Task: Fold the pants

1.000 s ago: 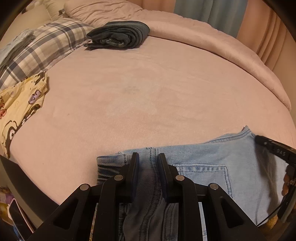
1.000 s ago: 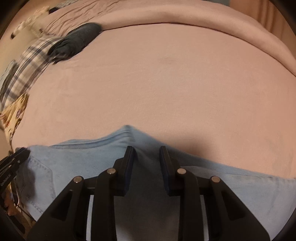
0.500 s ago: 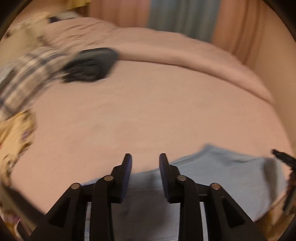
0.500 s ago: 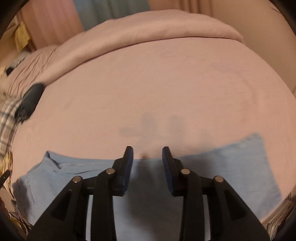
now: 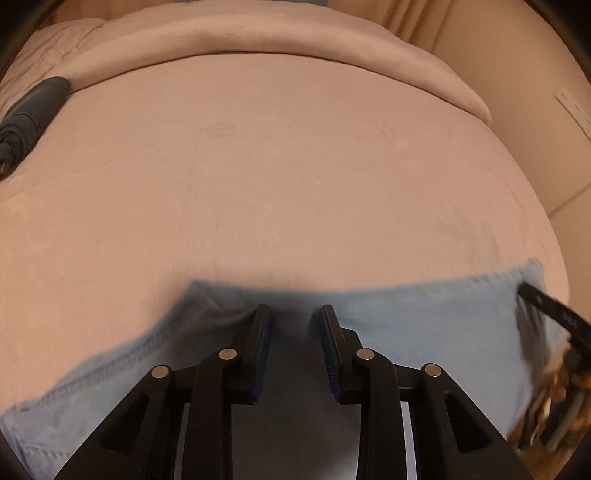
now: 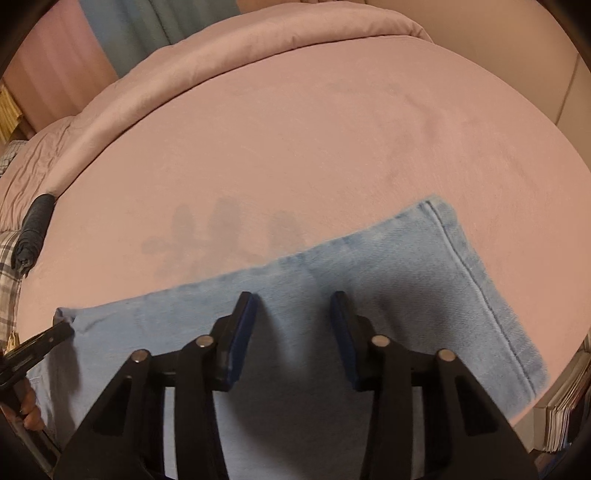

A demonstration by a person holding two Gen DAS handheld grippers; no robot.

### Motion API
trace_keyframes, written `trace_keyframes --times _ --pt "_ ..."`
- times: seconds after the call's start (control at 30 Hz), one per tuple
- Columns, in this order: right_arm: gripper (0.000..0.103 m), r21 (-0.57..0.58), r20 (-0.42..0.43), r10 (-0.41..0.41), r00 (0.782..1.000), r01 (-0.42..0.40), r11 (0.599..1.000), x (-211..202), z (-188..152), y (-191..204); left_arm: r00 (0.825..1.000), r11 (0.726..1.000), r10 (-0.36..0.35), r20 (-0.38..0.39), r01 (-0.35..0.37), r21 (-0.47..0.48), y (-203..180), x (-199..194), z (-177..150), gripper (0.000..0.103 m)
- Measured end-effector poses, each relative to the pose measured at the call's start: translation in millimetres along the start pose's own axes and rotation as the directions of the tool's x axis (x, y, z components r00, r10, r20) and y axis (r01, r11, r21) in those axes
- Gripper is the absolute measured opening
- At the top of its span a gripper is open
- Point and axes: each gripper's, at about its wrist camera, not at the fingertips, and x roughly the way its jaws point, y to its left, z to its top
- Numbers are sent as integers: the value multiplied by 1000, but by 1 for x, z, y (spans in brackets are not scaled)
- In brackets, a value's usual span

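Note:
Light blue jeans (image 5: 424, 321) lie flat along the near edge of the pink bed (image 5: 258, 166). My left gripper (image 5: 293, 308) points down over their far edge. Its jaws stand apart and are closing; denim lies under them, none pinched. In the right wrist view the jeans (image 6: 388, 266) end in a stitched hem (image 6: 480, 295) at the right. My right gripper (image 6: 293, 295) hovers over the leg with its jaws apart and closing, the pads pressing on nothing. A finger of the right gripper shows at the left view's right edge (image 5: 546, 306). The left gripper's tip (image 6: 40, 341) shows in the right view.
A dark folded garment (image 5: 33, 110) lies at the far left of the bed, beside plaid fabric (image 6: 7, 266). A rolled pink duvet (image 5: 295, 40) runs along the far side. Curtains (image 6: 129, 26) hang behind. Stacked papers (image 6: 565, 406) sit off the bed's right corner.
Both grippers were shut on denim a second ago; now both stand apart with the jeans lying flat. Both views have swung right along the pants, and the leg hem has come into sight.

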Motion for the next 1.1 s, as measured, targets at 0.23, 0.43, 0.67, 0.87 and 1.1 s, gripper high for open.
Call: trace_keyframes --times 0.23,0.43,0.67,0.87,1.1 --pt "32 -26 24 -46 999 47 999 2 3 -10 999 999 45 9 -45 -25 5 8 14 20" --pt "36 29 86 -47 995 44 999 -31 5 -34 997 1000 21 76 -21 -8 0 -36 3 20" --pt "36 83 102 -83 991 74 994 -69 -18 -63 994 994 -103 26 103 20 -5 -63 -39 20" --pt "40 129 70 -135 988 125 984 -80 -43 -88 997 997 -74 -19 75 34 -10 -57 -72 20" --pt "38 152 18 -162 987 157 976 -63 -55 -101 996 1000 -13 -86 14 15 -5 -25 -78 20"
